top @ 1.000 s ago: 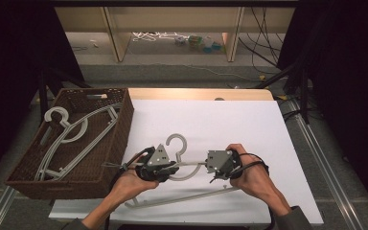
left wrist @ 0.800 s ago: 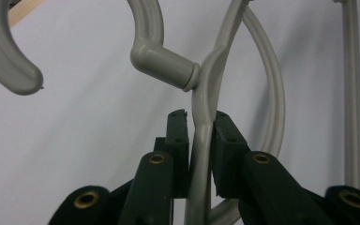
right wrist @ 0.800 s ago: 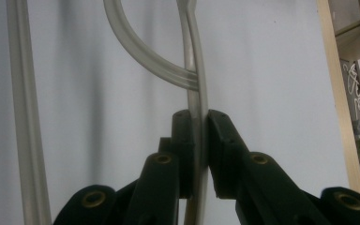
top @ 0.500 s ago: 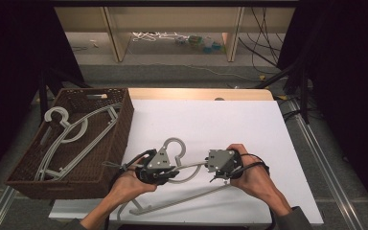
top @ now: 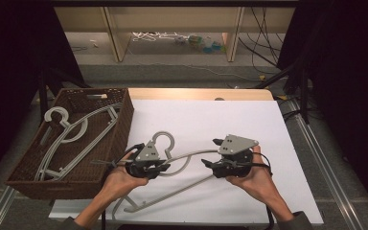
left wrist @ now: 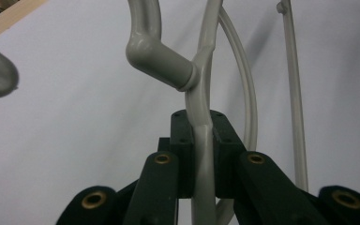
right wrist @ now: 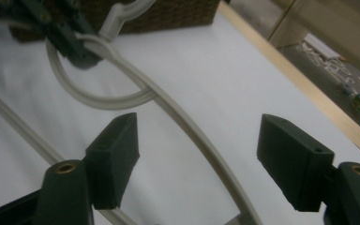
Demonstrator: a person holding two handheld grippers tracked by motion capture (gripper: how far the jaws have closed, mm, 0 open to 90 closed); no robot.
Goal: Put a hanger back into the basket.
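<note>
A grey plastic hanger point(top: 187, 155) is at the front of the white table top point(top: 211, 115), hook point(top: 163, 139) pointing away. My left gripper point(top: 165, 166) is shut on its neck just below the hook; in the left gripper view the pads point(left wrist: 183, 154) press on the grey stem point(left wrist: 201, 117). My right gripper point(top: 210, 153) stands open, and its jaws have just been opening. In the right gripper view the hanger's curved arm point(right wrist: 178, 117) runs between the spread pads point(right wrist: 115, 154) untouched, and the left gripper point(right wrist: 70, 42) grips farther along.
A dark woven basket point(top: 122, 120) stands at the table's left edge with another grey hanger point(top: 72, 134) lying in it. Beyond the table's far wooden edge point(top: 196, 93) a low shelf holds small clutter point(top: 191, 40). Metal rails point(top: 326, 163) run along the table's sides.
The right gripper's jaws, earlier closed on the hanger's arm, now stand wide apart around it. The hanger's hook has shifted slightly left. Both hands stay about where they were.
</note>
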